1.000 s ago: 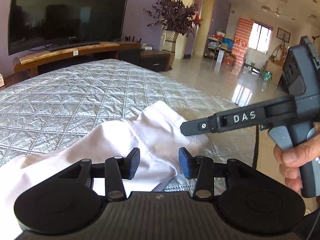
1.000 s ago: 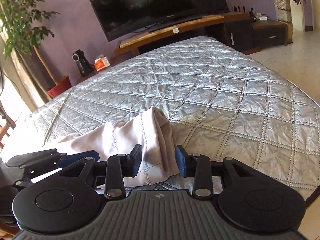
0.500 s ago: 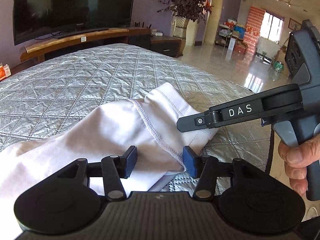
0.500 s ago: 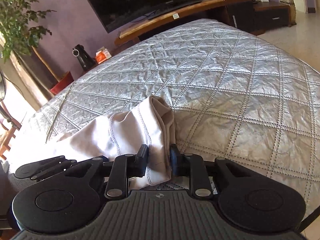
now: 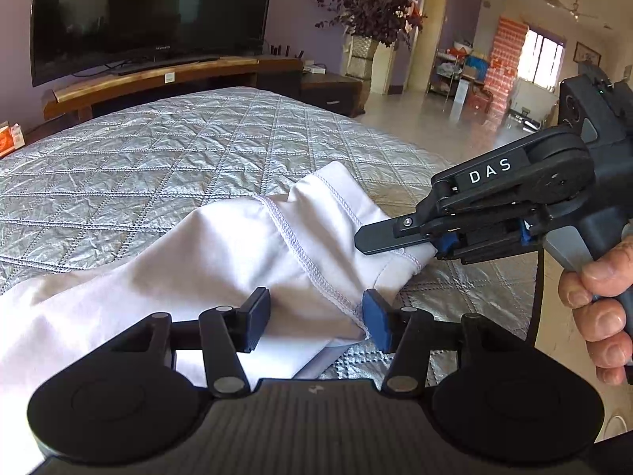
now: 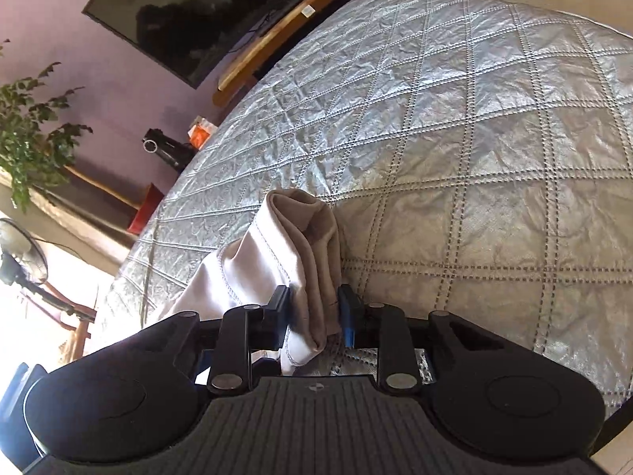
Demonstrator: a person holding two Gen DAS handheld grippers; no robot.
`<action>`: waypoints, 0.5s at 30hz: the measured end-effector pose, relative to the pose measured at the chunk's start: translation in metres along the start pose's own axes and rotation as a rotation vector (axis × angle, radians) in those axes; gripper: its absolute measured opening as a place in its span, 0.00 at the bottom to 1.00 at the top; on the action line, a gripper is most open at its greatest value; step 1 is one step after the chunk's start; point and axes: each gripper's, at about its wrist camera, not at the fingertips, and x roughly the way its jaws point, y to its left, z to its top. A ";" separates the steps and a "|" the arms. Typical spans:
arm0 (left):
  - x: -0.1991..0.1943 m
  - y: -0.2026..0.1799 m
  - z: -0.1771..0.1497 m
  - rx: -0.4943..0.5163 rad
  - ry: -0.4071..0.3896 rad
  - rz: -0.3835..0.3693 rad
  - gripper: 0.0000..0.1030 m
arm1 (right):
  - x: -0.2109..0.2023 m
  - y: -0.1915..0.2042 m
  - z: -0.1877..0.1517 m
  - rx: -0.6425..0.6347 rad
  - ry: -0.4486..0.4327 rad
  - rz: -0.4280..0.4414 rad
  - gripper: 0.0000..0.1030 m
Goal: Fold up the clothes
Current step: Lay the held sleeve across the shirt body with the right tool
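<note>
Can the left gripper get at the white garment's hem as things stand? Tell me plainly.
Probably yes. The left gripper already straddles the white garment at its stitched hem, jaws apart, nothing between pads and cloth. The right gripper is closing on the garment's end further along, beside it, not blocking it.

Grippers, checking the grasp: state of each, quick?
Left gripper: open, astride the white stitched garment.
Right gripper: closing, pinching the garment's end.
</note>
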 end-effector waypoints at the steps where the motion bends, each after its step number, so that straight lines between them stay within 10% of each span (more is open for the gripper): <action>1: -0.001 0.000 0.000 0.001 -0.001 0.002 0.47 | 0.002 -0.002 0.000 0.018 0.002 0.016 0.22; 8: -0.018 -0.009 -0.009 0.082 -0.004 0.026 0.45 | 0.003 -0.011 -0.001 0.088 -0.029 0.044 0.19; 15: -0.045 0.020 -0.026 -0.072 0.007 0.043 0.45 | 0.006 -0.004 0.000 0.049 -0.023 0.012 0.19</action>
